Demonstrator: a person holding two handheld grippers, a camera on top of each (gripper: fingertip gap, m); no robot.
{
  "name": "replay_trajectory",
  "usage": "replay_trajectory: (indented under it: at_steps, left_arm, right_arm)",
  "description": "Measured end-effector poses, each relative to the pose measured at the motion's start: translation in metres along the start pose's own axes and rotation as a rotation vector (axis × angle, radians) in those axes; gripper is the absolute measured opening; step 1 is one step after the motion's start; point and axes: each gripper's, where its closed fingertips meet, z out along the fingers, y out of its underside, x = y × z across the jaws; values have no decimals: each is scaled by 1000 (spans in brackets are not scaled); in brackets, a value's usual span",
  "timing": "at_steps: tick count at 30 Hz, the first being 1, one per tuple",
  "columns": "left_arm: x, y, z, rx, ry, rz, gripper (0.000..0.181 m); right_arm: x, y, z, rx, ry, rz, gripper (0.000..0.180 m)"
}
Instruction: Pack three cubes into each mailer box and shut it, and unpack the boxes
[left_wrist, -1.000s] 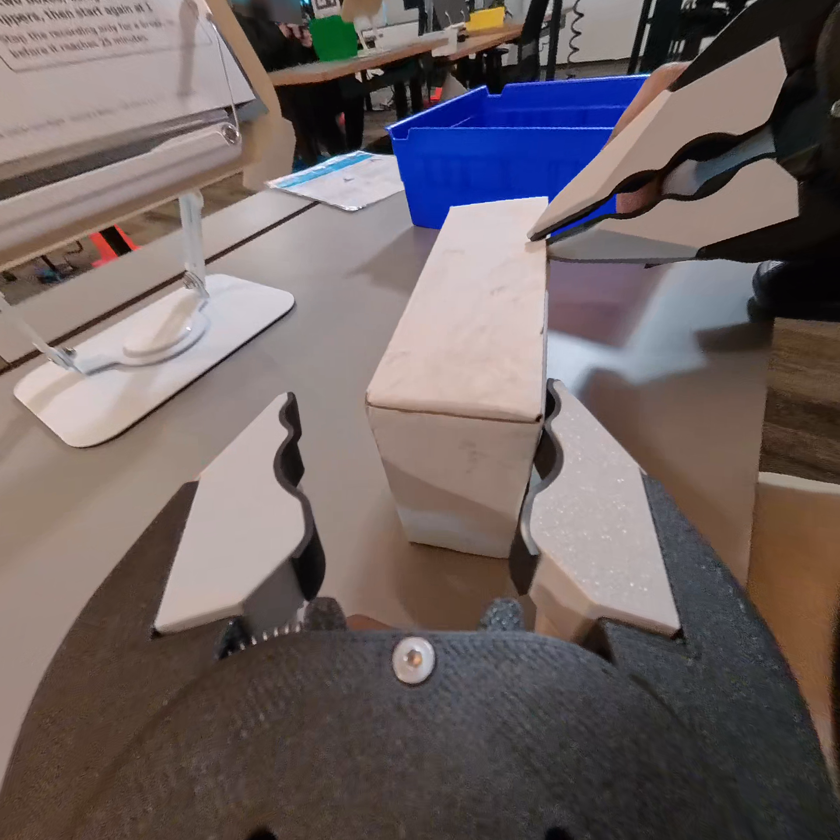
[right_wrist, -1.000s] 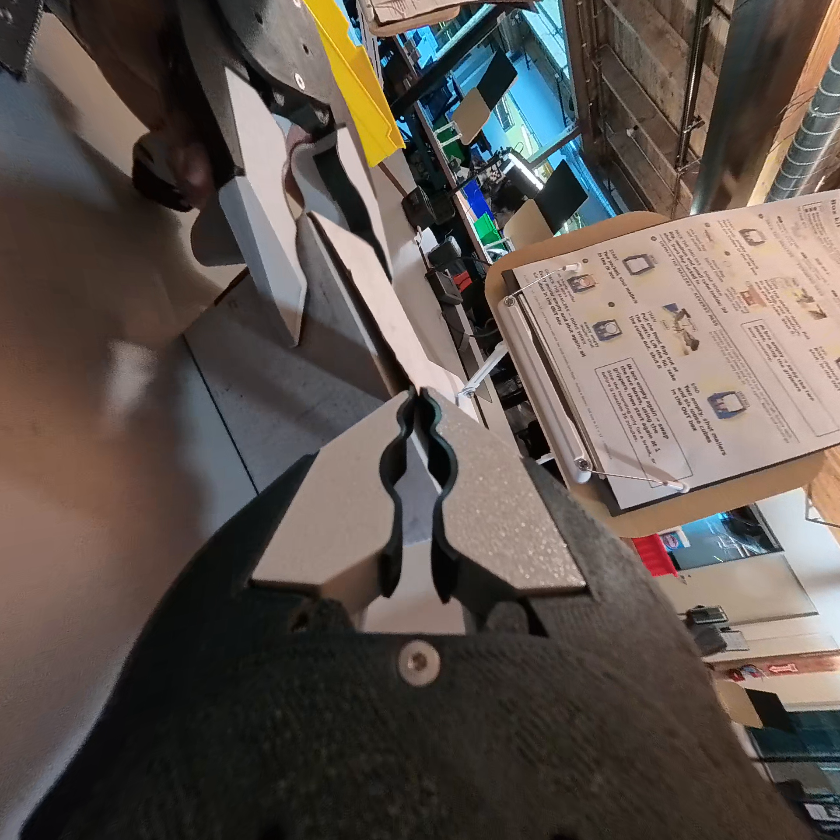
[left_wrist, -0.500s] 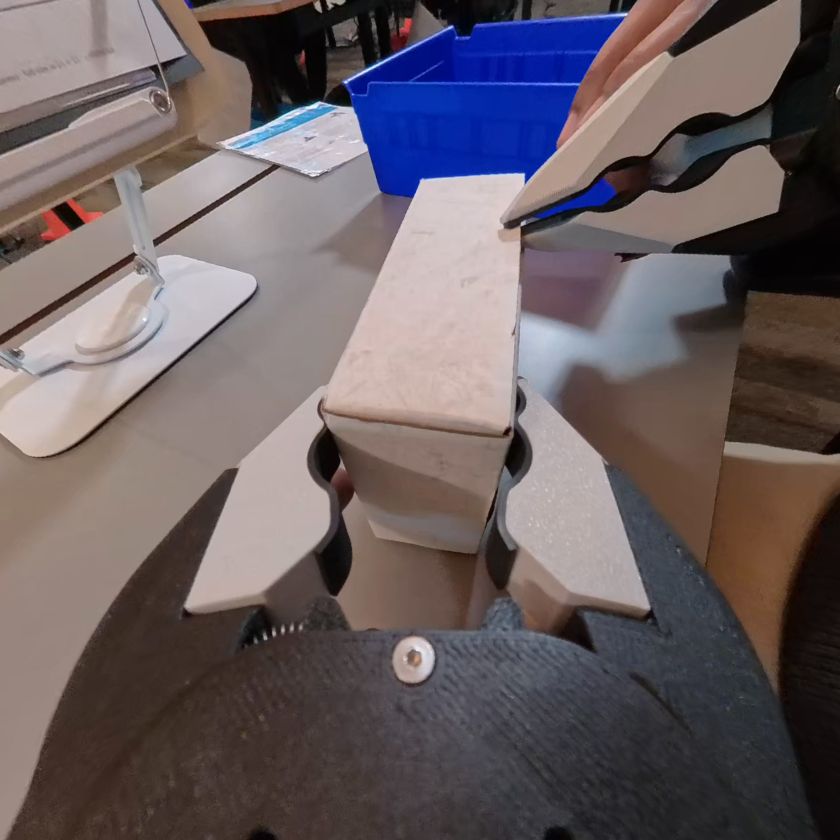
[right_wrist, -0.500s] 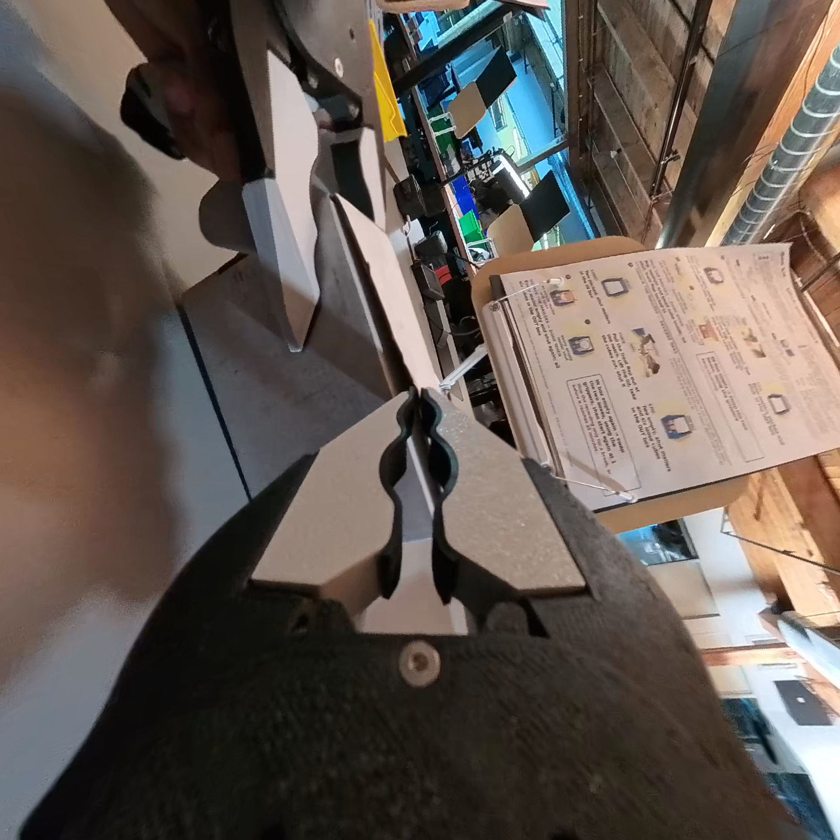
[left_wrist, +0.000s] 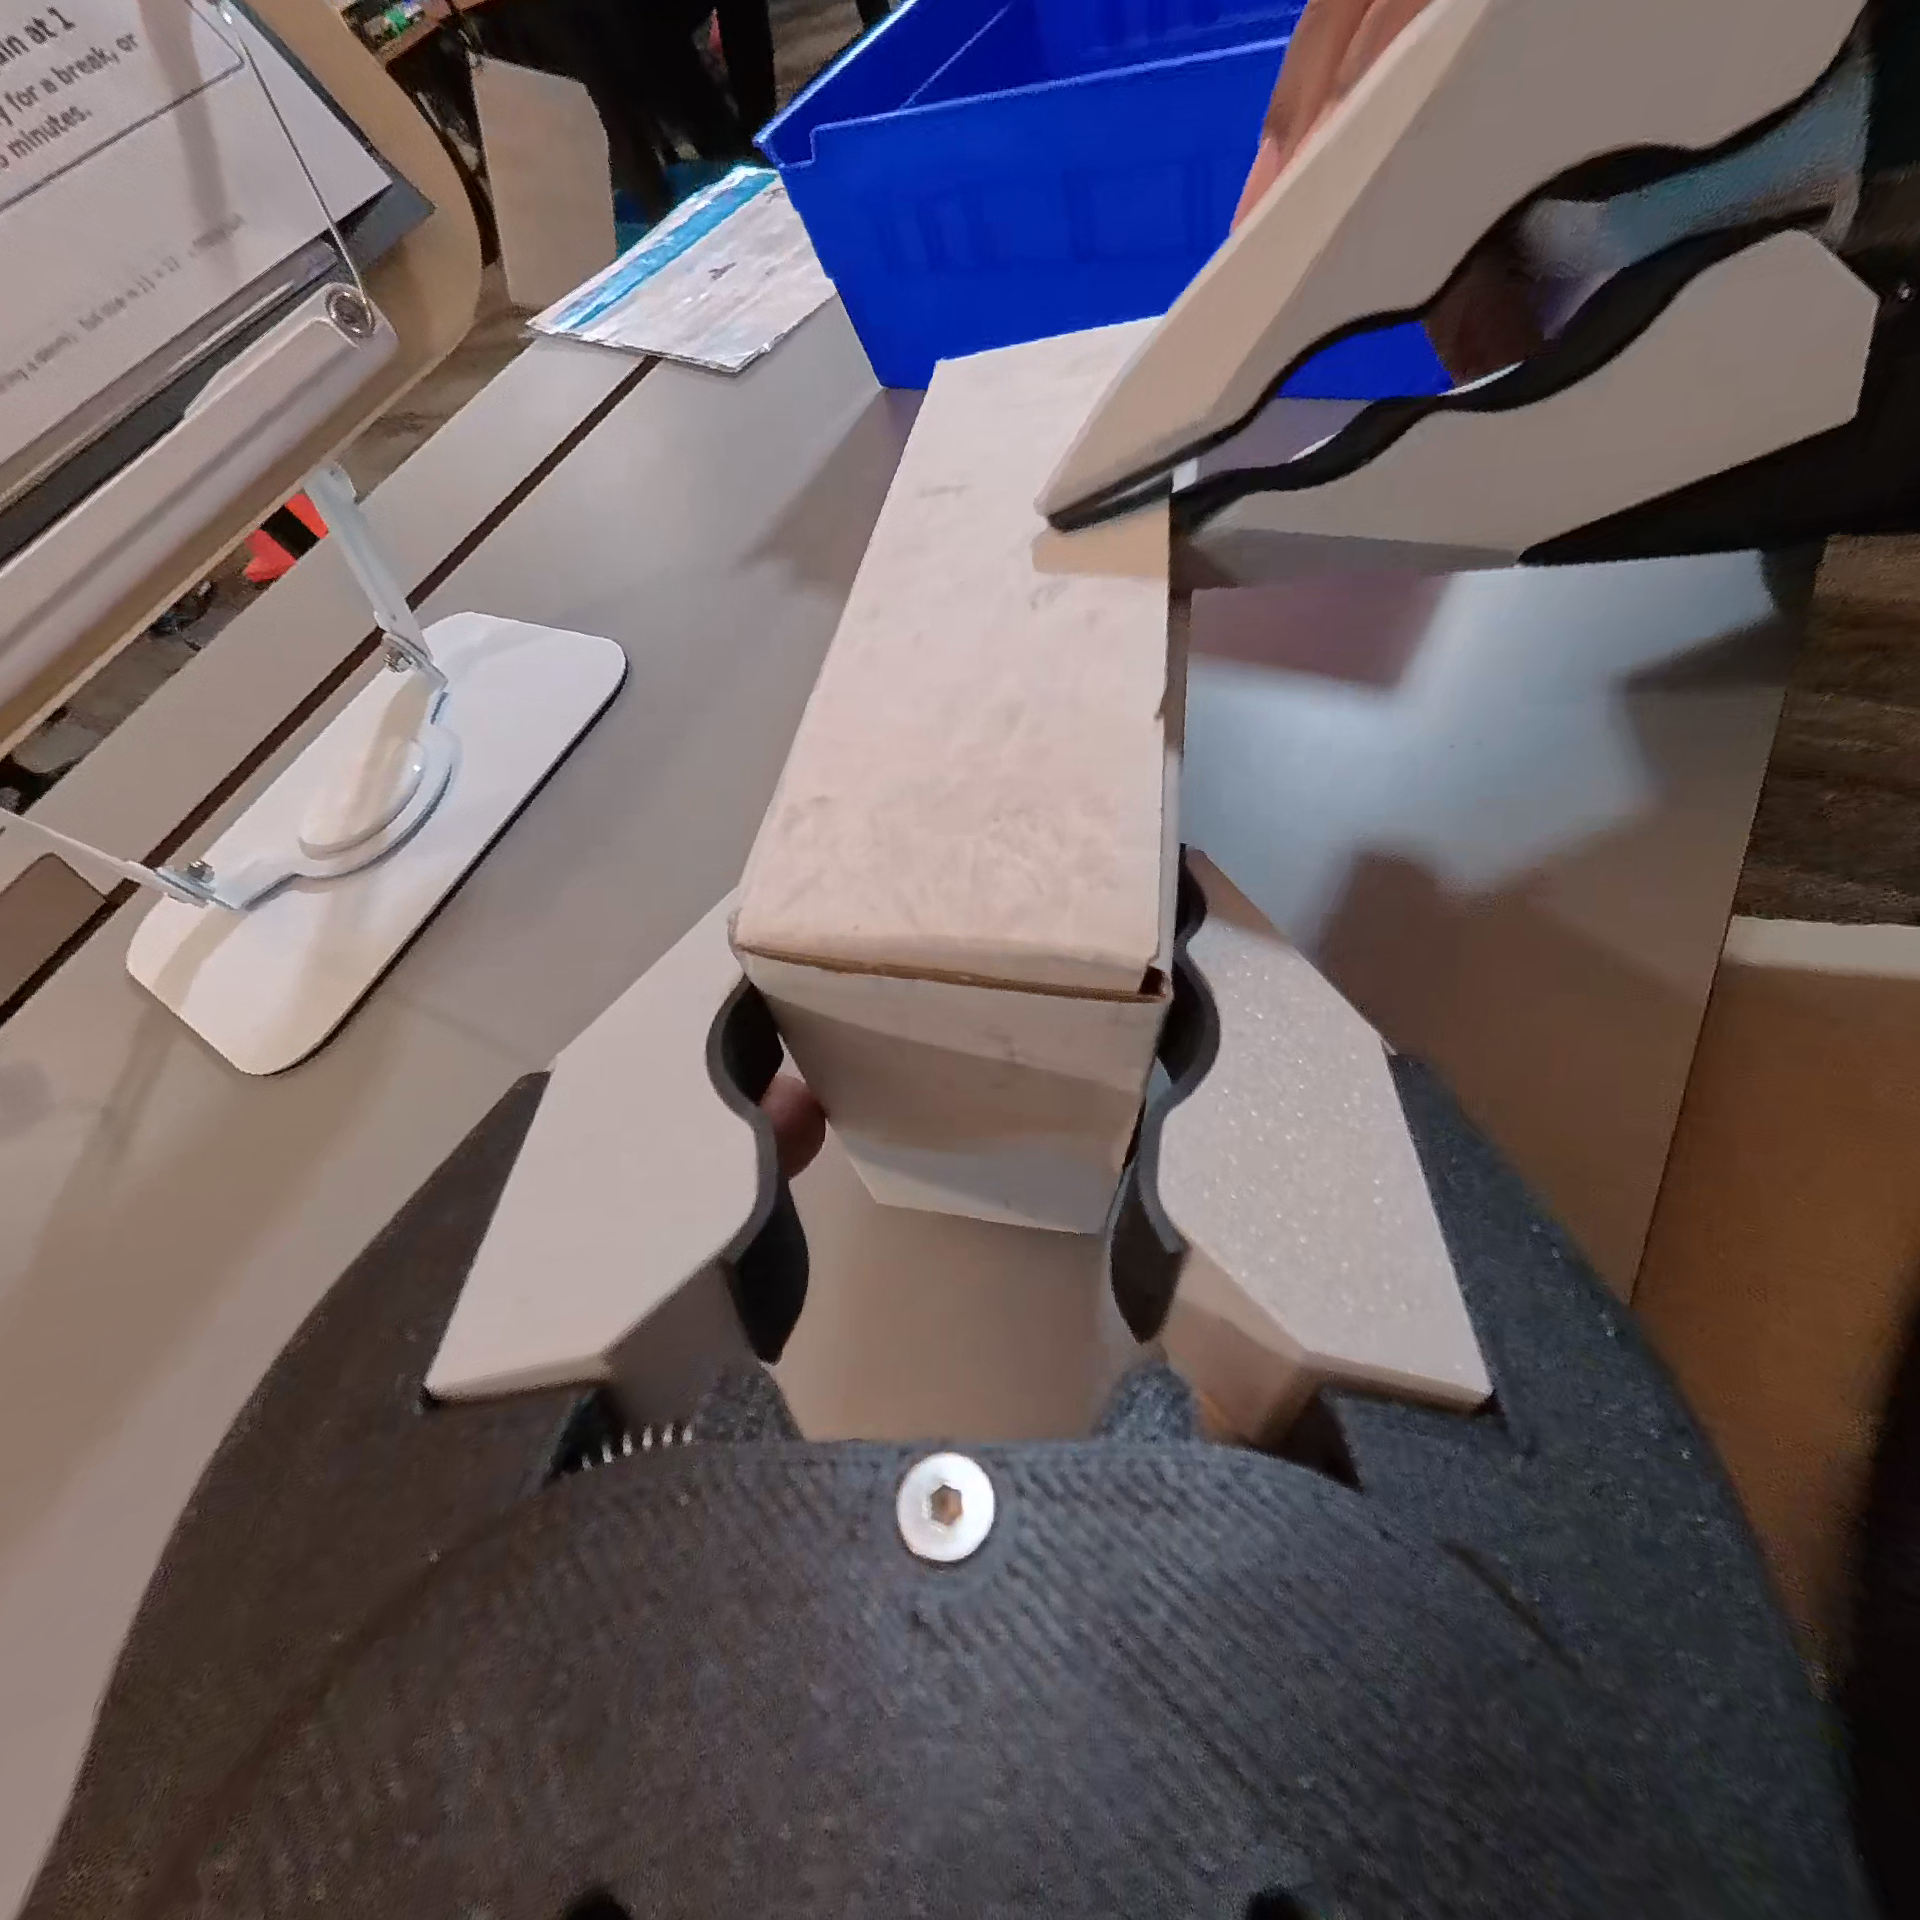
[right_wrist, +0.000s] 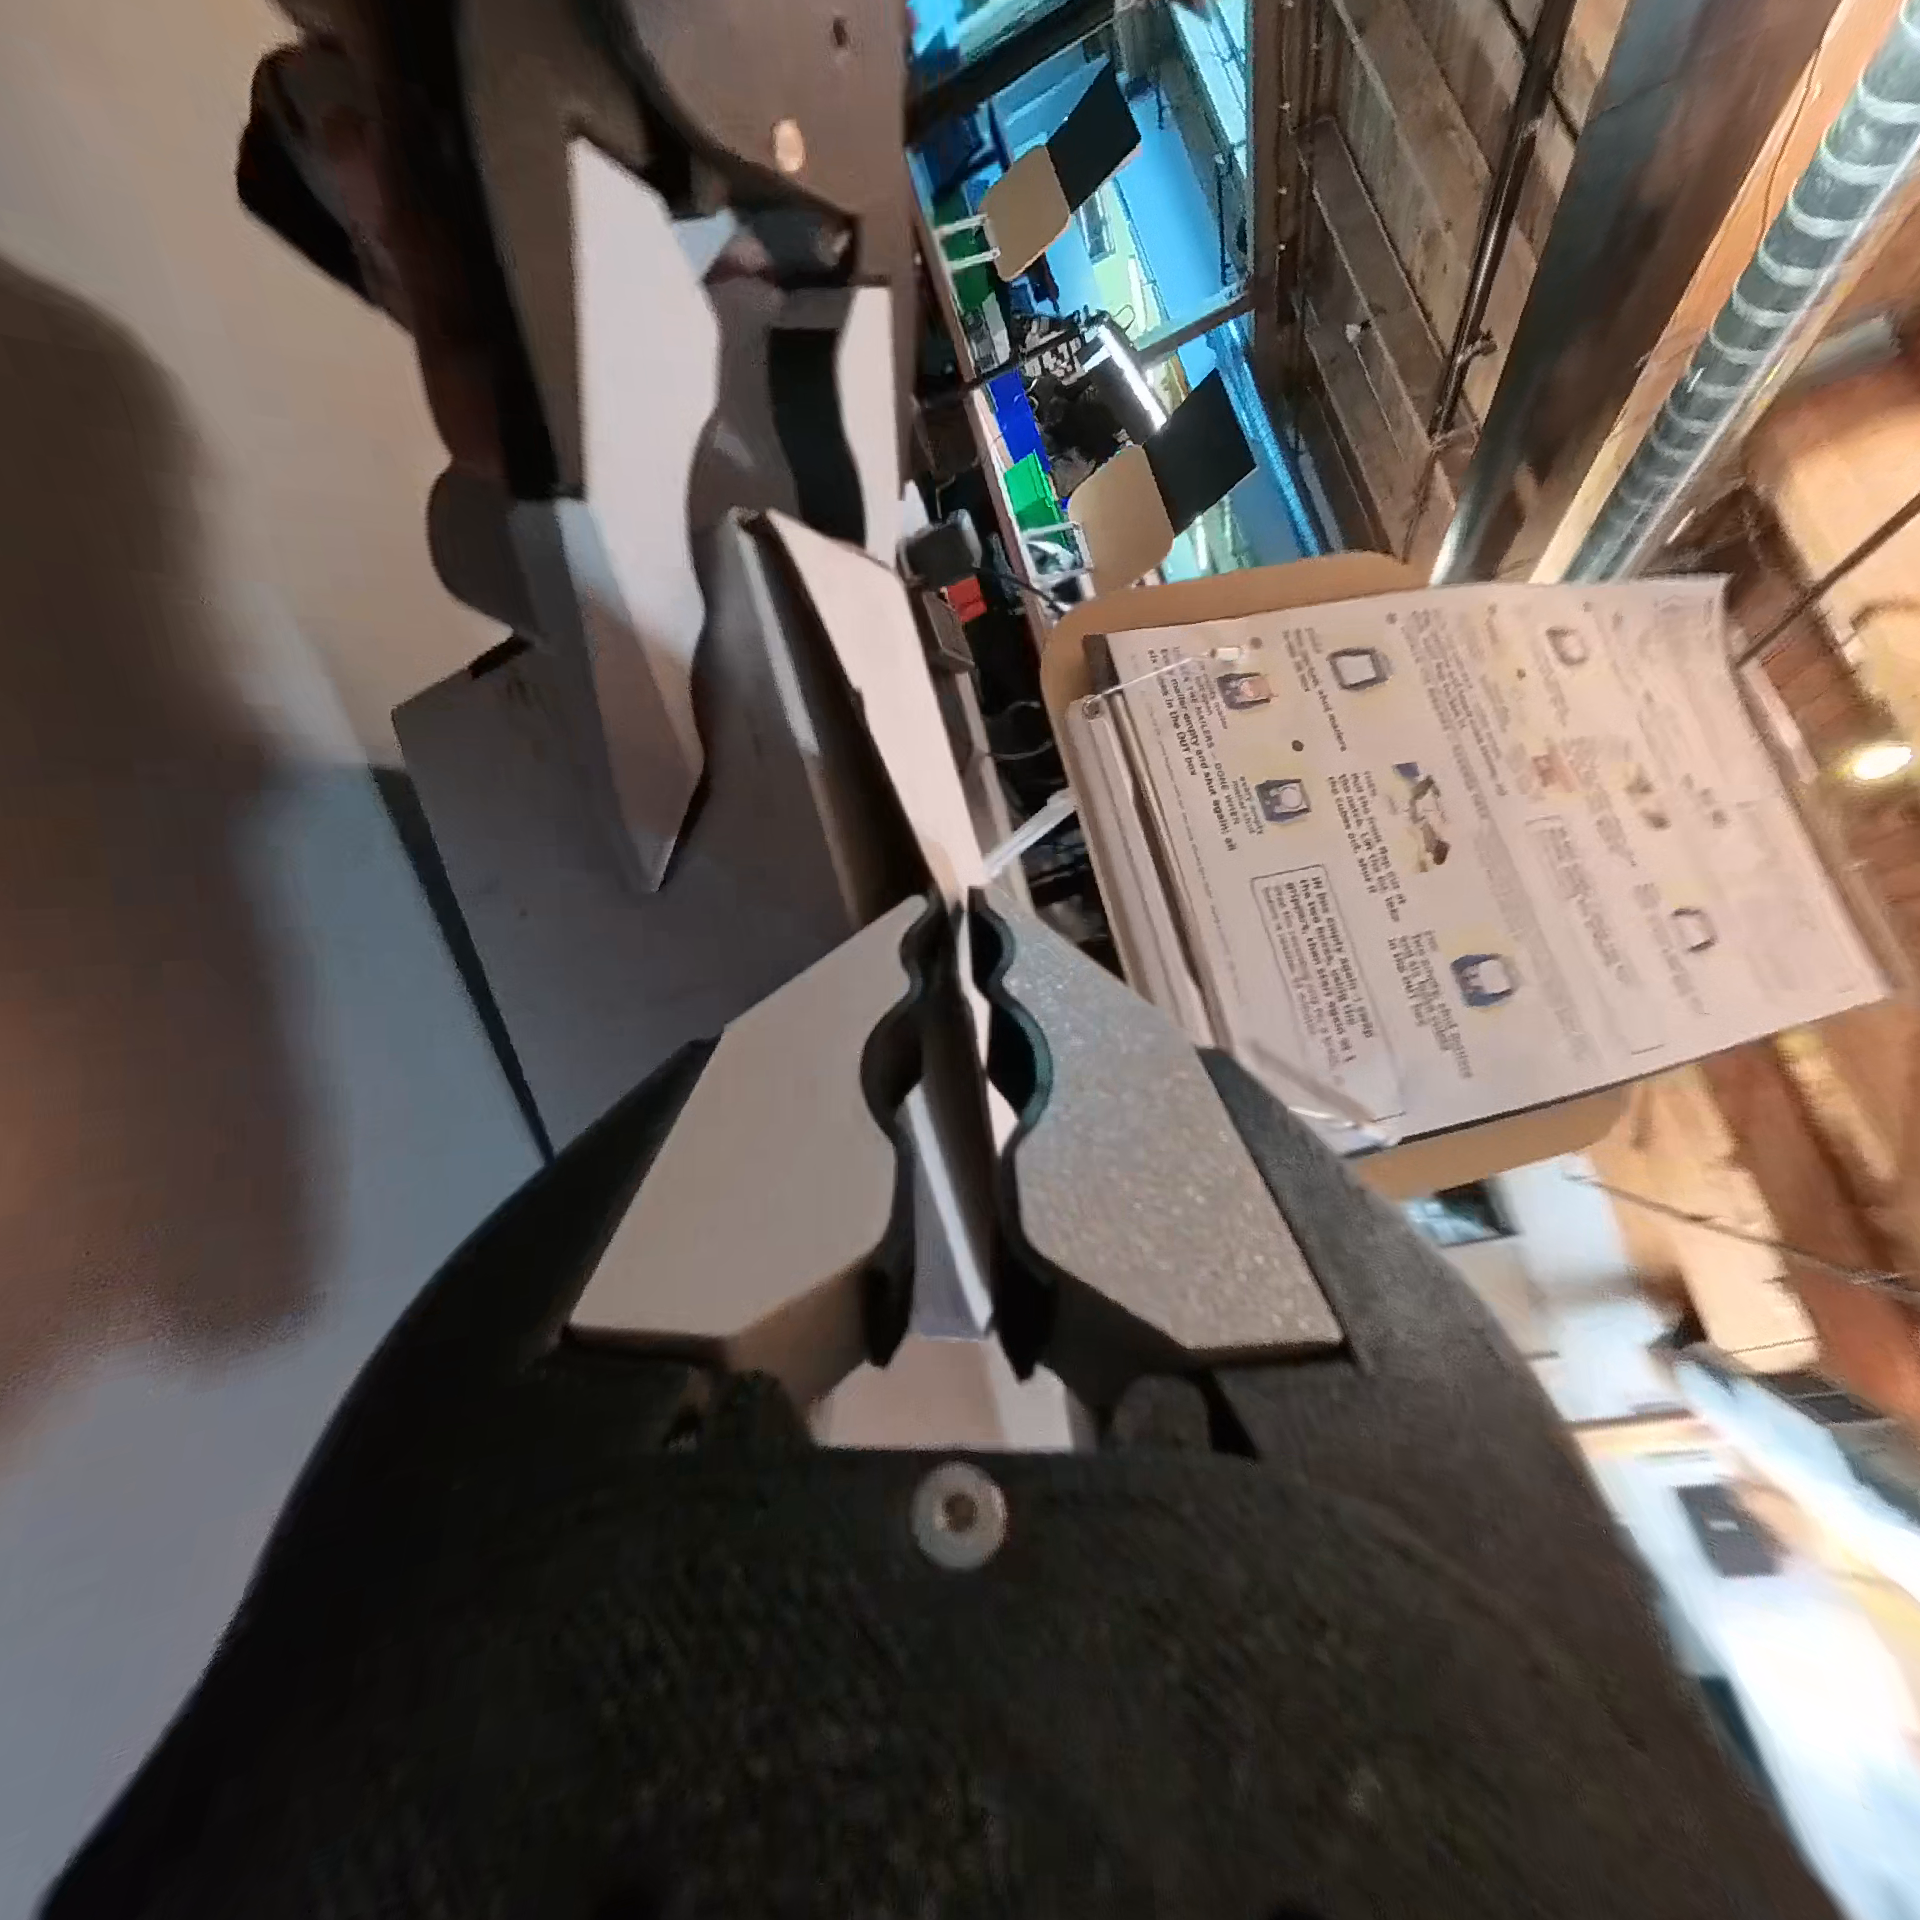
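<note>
Closed mailer box (left_wrist: 977, 727) on the grey surface (left_wrist: 644, 582), before the blue bin (left_wrist: 1029, 208). Left gripper (left_wrist: 961, 1101): jaws clamp the box's near end across its side walls. Right gripper (right_wrist: 958, 935): jaws pinch the lid's far front edge. Thin cardboard, probably light and easily dented; best held by walls and flap.
</note>
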Motion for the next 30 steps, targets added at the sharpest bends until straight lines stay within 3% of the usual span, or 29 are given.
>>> replay_trajectory:
  at_steps: [5, 11, 12, 14, 19, 26, 30]
  left_arm:
    - [-4, -6, -3, -9, -47, 45, 73]
    - [-3, -9, -6, -74, -44, 27, 73]
    - [5, 6, -3, -158, -19, 130, 74]
    - [12, 15, 5, -181, -95, 313, 74]
    - [10, 13, 7, -145, -82, 236, 74]
    - [7, 13, 8, -92, -135, 350, 82]
    - [14, 4, 1, 12, -52, 249, 86]
  right_arm:
    - [10, 0, 0, 38, -31, 254, 7]
    - [25, -4, -2, 56, 28, 346, 5]
    - [38, -5, -5, 80, 81, 395, 10]
    - [61, -8, -12, 136, 132, 534, 0]
    - [76, 12, -25, 52, 185, 489, 0]
    - [63, 11, -19, 33, 170, 366, 0]
    - [58, 8, -17, 35, 164, 333, 0]
